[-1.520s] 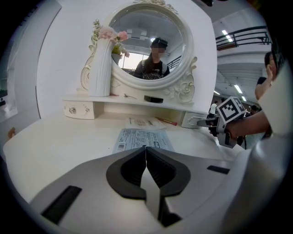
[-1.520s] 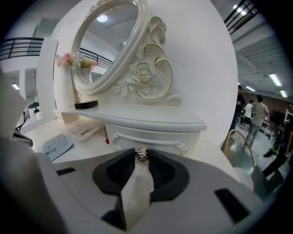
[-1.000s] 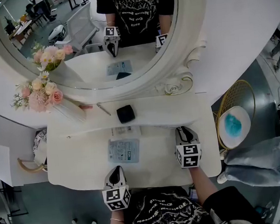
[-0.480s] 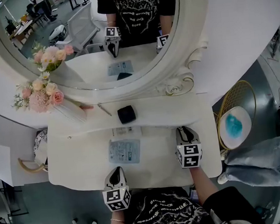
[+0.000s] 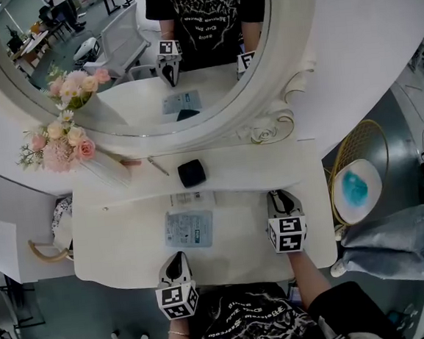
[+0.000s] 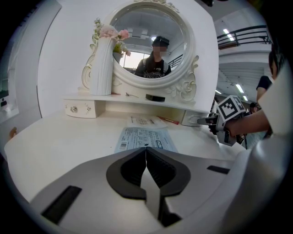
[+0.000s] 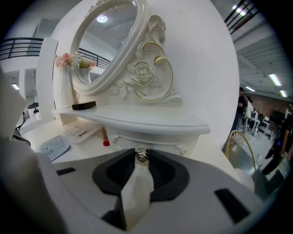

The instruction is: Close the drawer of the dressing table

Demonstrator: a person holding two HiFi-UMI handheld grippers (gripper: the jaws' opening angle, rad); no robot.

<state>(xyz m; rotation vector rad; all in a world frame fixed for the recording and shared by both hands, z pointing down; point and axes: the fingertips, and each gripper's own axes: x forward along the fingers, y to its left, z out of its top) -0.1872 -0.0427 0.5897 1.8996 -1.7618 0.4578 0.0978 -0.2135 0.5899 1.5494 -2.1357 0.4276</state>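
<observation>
Box [image 5: 190,172] on shelf [image 5: 256,170], drawer [image 7: 160,138] beneath, packet [image 5: 187,228] left

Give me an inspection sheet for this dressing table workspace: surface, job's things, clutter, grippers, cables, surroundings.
Surface: white tabletop with a raised shelf below the mirror.
Job's things: drawer under the shelf's right end; how far out it stands cannot be told.
Clutter: blue packet and leaflet on the tabletop; black box and flower vase on the shelf.
Grippers: right gripper shut on the drawer knob; left gripper has its jaws together, empty.
Cables: nothing seen.
Surroundings: gold wire basket on the floor at the right; a person's leg beside it.
</observation>
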